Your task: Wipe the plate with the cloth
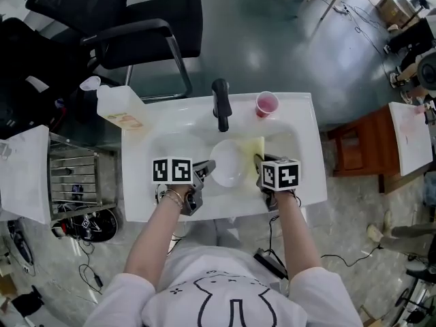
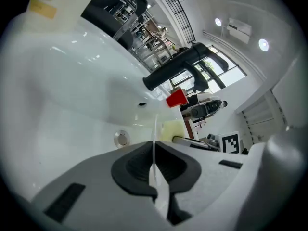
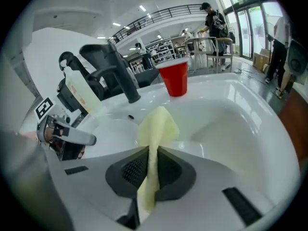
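A white plate (image 1: 227, 163) hangs over the white sink (image 1: 308, 182), and my left gripper (image 1: 203, 172) is shut on its left rim. In the left gripper view the plate (image 2: 155, 131) stands edge-on, a thin white line pinched between the dark pads of the left gripper (image 2: 155, 170). A pale yellow cloth (image 1: 253, 148) lies against the plate's right side, with my right gripper (image 1: 261, 165) shut on it. In the right gripper view the cloth (image 3: 156, 126) rises in a fold out of the closed right gripper (image 3: 153, 170).
A black faucet (image 1: 221, 104) stands at the back of the sink, with a red cup (image 1: 266, 104) to its right on the rim. A clear plastic bottle (image 1: 119, 107) lies at the back left corner. A black chair (image 1: 136, 19) stands behind. The drain (image 2: 121, 138) is in the basin floor.
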Action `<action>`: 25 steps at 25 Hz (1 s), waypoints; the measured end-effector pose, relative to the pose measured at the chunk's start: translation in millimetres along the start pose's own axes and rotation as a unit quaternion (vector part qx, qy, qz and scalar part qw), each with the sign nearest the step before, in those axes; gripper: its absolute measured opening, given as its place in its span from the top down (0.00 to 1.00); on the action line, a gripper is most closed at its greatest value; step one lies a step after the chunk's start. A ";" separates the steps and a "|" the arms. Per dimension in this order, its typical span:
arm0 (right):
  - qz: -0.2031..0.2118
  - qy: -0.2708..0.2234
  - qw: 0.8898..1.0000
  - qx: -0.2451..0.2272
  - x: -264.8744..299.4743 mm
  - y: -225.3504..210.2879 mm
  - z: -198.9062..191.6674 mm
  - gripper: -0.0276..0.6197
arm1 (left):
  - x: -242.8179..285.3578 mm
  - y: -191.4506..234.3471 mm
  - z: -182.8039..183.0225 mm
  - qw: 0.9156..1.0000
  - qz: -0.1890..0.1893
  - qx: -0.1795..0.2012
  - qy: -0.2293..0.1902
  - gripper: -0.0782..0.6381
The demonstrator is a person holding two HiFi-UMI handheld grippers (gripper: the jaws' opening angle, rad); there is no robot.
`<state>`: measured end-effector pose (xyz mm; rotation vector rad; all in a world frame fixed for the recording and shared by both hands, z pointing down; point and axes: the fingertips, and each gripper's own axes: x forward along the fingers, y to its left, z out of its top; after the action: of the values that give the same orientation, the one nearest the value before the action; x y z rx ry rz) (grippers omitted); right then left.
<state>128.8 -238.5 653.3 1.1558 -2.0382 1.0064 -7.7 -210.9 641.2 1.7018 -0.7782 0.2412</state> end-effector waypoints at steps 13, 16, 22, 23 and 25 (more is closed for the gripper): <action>0.037 -0.207 0.978 -0.001 -142.7 29.7 87.8 0.90 | -68.0 -108.0 3.6 0.990 -0.091 0.099 -0.041 0.87; 0.030 -0.249 0.967 -0.040 -174.0 35.7 108.8 0.90 | -81.9 -127.3 15.0 0.985 -0.103 0.117 -0.070 0.87; 0.002 -0.294 0.943 -0.157 -206.9 59.4 143.4 0.90 | -111.8 -157.5 45.6 0.974 -0.115 0.149 -0.124 0.87; -0.003 -0.295 0.940 -0.171 -207.9 63.1 146.9 0.90 | -115.3 -161.7 49.2 0.973 -0.115 0.153 -0.129 0.87; -0.016 -0.302 0.932 -0.198 -211.0 71.4 155.7 0.90 | -121.8 -171.1 55.7 0.971 -0.116 0.160 -0.137 0.87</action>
<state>143.1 -250.1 382.2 1.3719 -2.5202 0.1883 -9.0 -202.9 424.1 2.1459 -0.7599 -0.0353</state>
